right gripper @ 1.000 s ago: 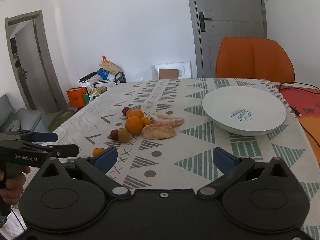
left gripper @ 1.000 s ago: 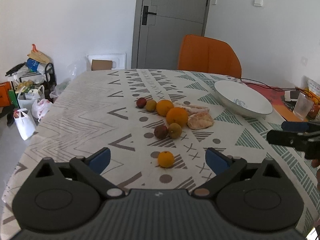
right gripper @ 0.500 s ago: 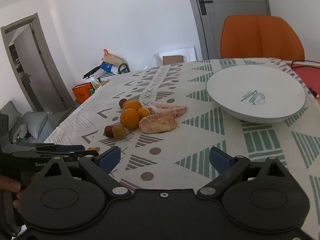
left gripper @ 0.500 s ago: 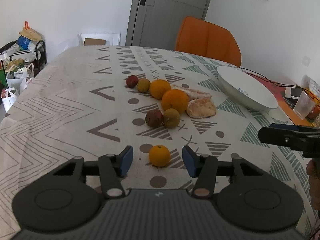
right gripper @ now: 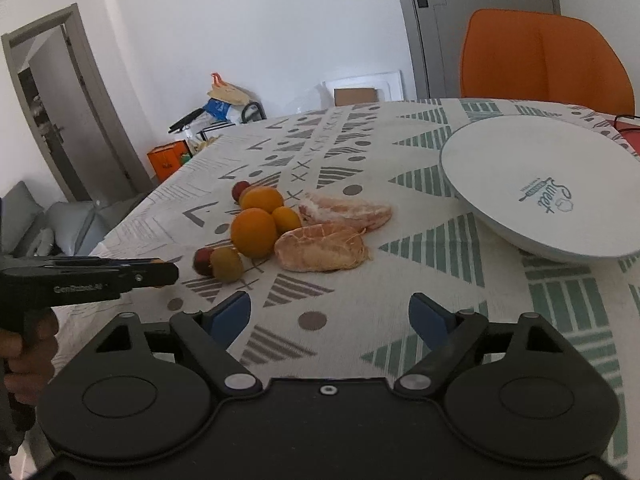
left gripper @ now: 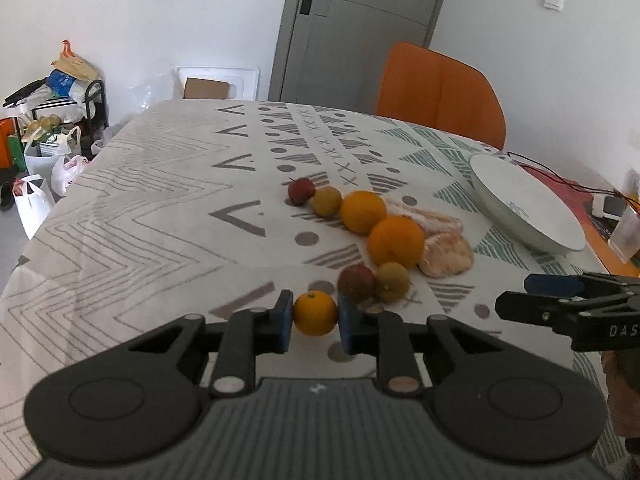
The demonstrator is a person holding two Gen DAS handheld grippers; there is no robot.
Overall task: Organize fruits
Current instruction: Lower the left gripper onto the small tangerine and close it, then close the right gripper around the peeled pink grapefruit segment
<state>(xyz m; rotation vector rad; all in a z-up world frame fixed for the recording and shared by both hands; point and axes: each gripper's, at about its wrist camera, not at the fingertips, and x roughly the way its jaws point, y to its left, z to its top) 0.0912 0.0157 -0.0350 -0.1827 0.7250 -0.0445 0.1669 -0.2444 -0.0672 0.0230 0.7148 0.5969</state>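
My left gripper (left gripper: 315,316) is shut on a small orange (left gripper: 315,313) at the near part of the table; both blue pads touch its sides. Beyond it lie a dark red fruit (left gripper: 356,283), a green-brown fruit (left gripper: 392,281), two large oranges (left gripper: 395,241), two peeled pomelo pieces (left gripper: 446,254) and two more small fruits (left gripper: 301,191). A white bowl (left gripper: 524,212) stands at the right. My right gripper (right gripper: 330,318) is open and empty above bare cloth, in front of the pomelo pieces (right gripper: 320,247) and left of the bowl (right gripper: 532,184).
The table carries a patterned cloth (left gripper: 168,200). An orange chair (left gripper: 440,96) stands at the far side. Cables and a clear cup (left gripper: 626,232) sit at the right edge. Bags and clutter (left gripper: 44,140) are on the floor at the left.
My left gripper moved forward around the small orange and closed from wide open onto it. My right gripper moved slightly forward and stayed open.
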